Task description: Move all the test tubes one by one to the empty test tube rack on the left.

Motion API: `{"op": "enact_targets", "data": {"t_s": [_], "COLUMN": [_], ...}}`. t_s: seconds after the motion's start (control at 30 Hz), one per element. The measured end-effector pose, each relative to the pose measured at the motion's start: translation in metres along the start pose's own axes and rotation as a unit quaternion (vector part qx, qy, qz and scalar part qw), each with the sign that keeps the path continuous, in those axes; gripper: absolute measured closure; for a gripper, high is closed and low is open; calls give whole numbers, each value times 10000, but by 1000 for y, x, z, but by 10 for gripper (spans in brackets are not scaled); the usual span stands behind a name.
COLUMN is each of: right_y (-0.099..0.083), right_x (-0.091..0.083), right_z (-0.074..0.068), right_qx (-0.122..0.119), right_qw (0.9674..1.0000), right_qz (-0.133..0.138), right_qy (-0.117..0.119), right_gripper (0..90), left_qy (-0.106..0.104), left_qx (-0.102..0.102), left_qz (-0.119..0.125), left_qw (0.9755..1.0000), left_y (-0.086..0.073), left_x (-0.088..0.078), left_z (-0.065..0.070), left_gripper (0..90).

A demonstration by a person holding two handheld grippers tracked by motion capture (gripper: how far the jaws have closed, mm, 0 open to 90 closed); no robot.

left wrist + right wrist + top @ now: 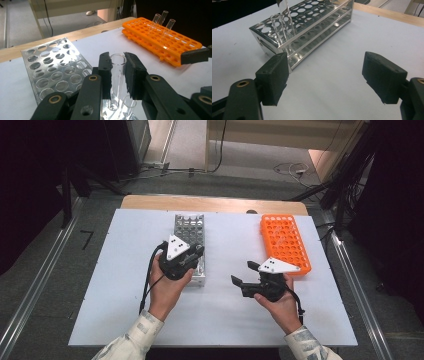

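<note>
Left gripper point(117, 72) pinches a clear test tube point(117, 75) just below its lip, jaws pressed against the glass on both sides; in the high view the same gripper point(192, 254) sits centre-left of the frame over the near end of the metal rack point(190, 231). The tube stands upright with its lower part down among the near-corner holes, beside a second tube point(129, 105) already seated there; whether the held one has bottomed out is hard to judge, since the jaws mask its base. Step in hand, by the look of it: seating a tube in the metal rack. Next move likely calls for lowering it straight until it rests, then easing the jaws apart without tipping the neighbour. Right gripper point(324, 77) hangs spread and empty, lower centre-right of the high view, near the orange rack point(283, 242), where three more tubes point(163, 23) stand at the upper right of the left gripper view. Surface: white sheet point(125, 285) over a wooden tabletop point(150, 201), edge showing along the top. Room: grey floor, loose cables point(292, 170) upper centre, dark stands at both sides.
</note>
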State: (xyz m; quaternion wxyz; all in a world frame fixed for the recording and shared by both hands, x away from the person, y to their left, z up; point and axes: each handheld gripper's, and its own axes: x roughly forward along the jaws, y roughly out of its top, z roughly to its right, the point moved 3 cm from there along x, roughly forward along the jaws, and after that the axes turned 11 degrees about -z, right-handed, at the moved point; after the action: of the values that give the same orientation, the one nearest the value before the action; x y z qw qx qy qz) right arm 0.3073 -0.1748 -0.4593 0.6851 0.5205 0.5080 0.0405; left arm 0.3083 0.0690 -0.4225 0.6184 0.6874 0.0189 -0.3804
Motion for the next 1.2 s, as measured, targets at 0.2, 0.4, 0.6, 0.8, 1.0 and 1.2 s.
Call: {"op": "enact_targets", "data": {"t_s": [0.2, 0.4, 0.6, 0.8, 1.0, 1.2], "right_y": [0, 0, -1, -1, -1, -1], "right_x": [0, 1, 1, 1, 1, 0], "right_z": [-1, -1, -1, -1, -1, 0], "right_qx": [-16, -7, 7, -2, 4, 8], "right_qw": [10000, 10000, 10000, 10000, 10000, 10000], "right_qz": [3, -4, -21, -27, -25, -5], "right_qy": [12, 11, -7, -11, -10, -42], "right_gripper": [202, 202, 203, 204, 204, 207], "left_qy": [26, 48, 60, 31, -61, -169], "left_qx": [7, 41, 36, -3, -59, -180], "left_qz": [-87, -175, -273, -318, -288, -185], "left_qw": [10000, 9998, 9996, 9995, 9996, 9995], "left_y": [-6, -12, -17, -19, -19, -16], "left_x": [4, 9, 14, 16, 15, 11], "left_z": [0, 0, 0, 0, 1, 1], "left_gripper": [757, 757, 756, 754, 702, 644]}}
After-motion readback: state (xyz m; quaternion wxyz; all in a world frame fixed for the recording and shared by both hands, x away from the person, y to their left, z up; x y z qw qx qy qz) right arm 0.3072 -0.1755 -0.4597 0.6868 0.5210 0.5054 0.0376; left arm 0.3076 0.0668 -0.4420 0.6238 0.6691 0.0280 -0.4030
